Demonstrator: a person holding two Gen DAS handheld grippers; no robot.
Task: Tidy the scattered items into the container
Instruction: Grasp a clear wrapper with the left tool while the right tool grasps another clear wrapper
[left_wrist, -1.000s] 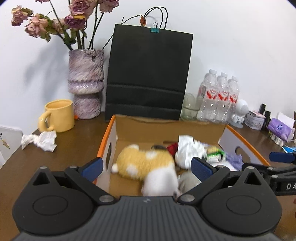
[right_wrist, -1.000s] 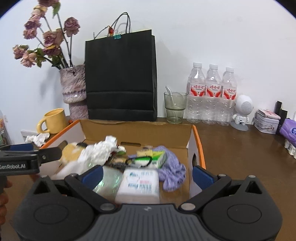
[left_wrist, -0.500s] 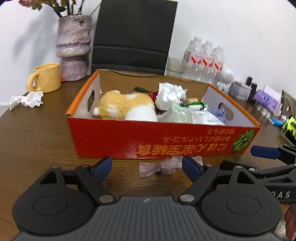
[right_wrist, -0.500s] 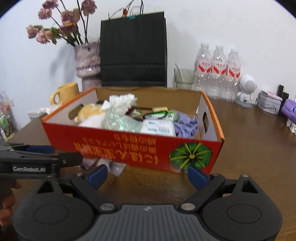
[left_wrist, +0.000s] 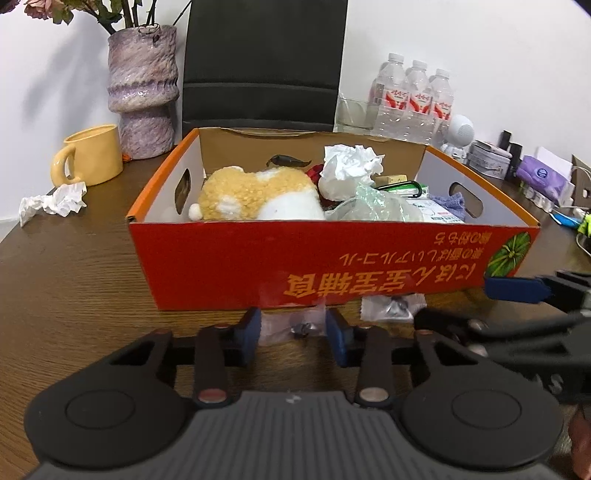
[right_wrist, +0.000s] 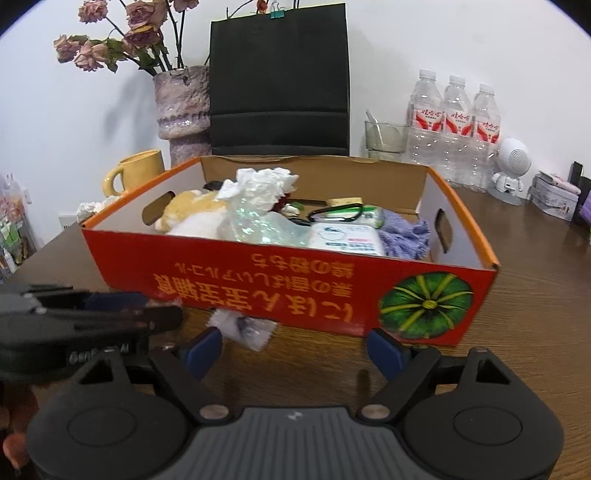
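Cardboard box (left_wrist: 229, 266) in red and orange sits on the wooden table (left_wrist: 74, 280) already well filled: a yellow-and-white plush toy (left_wrist: 255, 197), a crumpled white tissue (left_wrist: 349, 164), a crinkled clear wrapper (left_wrist: 373, 208), a wet-wipes pack (right_wrist: 347, 238), a green carabiner (right_wrist: 338, 214) and a purple cloth (right_wrist: 404, 232) all lie inside it. Most of the tidying looks done. What is left, as far as can be seen, are two small clear plastic bags of dark hardware on the table just in front of the box's near wall, and a crumpled tissue (left_wrist: 51, 201) beside the yellow mug (left_wrist: 90, 155) on the far left. The left gripper (left_wrist: 293, 330) is low at the table, its fingers partly closed to either side of the nearer small bag (left_wrist: 295, 326); whether the pads already press it cannot be told. The second small bag (left_wrist: 391, 308) lies just to its right, near the right gripper (right_wrist: 295, 349), whose fingers stand wide apart holding nothing. Lifting these bags over the wall seems the step in hand.
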